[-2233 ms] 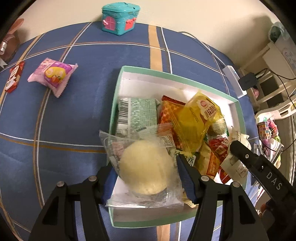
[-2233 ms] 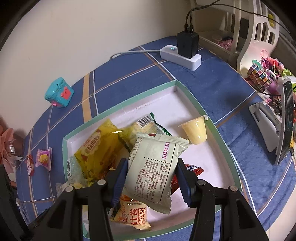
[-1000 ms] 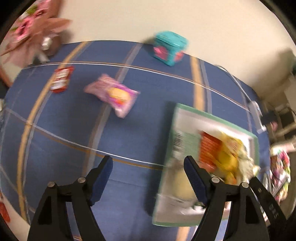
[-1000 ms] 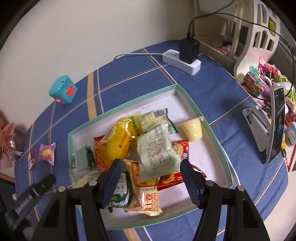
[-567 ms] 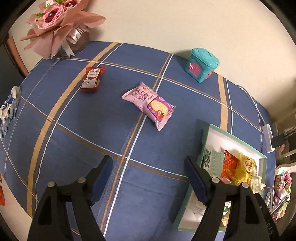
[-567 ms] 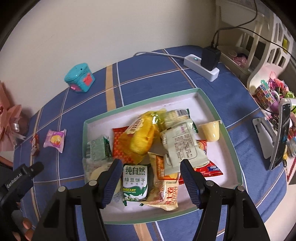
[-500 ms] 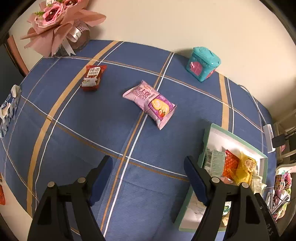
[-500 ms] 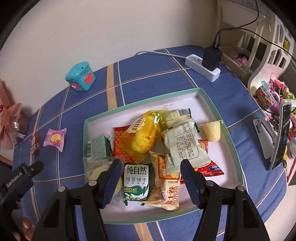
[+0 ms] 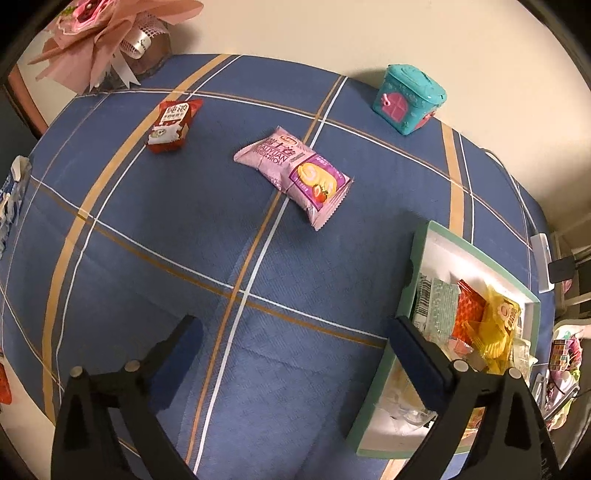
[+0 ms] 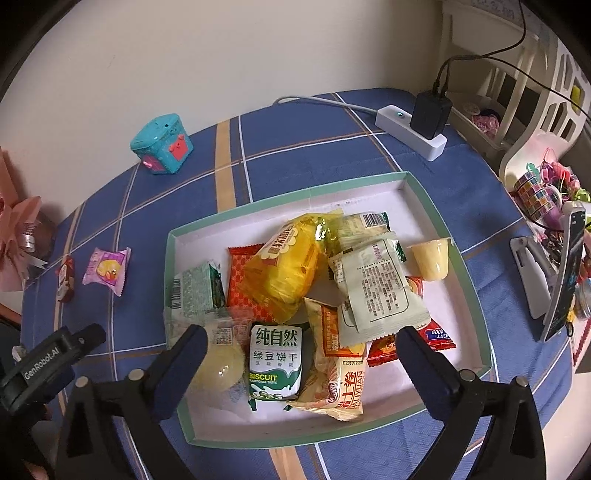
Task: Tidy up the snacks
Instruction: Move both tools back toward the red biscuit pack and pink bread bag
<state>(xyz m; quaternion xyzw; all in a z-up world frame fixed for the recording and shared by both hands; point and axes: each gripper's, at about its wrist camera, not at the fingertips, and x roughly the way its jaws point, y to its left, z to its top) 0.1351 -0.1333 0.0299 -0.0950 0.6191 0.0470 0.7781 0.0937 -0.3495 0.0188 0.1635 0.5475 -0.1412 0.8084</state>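
Note:
A green-rimmed white box (image 10: 450, 236) holds several snack packets, among them a yellow packet (image 10: 284, 269), a pale green packet (image 10: 376, 291) and a green biscuit pack (image 10: 275, 365). My right gripper (image 10: 299, 354) is open and empty above the box's near side. My left gripper (image 9: 291, 339) is open and empty over the blue cloth, left of the box (image 9: 417, 258). A pink snack packet (image 9: 295, 173) and a red snack packet (image 9: 171, 125) lie on the cloth beyond it. Both show small in the right wrist view (image 10: 107, 269) (image 10: 65, 278).
A teal toy house (image 9: 408, 98) stands at the table's far edge. A pink bouquet (image 9: 110, 33) sits at the far left. A white power strip with a black charger (image 10: 413, 125) lies behind the box. A phone on a stand (image 10: 561, 284) and trinkets are at the right.
Both grippers let go of their packets into the box and opened. The left gripper swung left over the cloth toward the pink and red packets. The right gripper pulled back and up.

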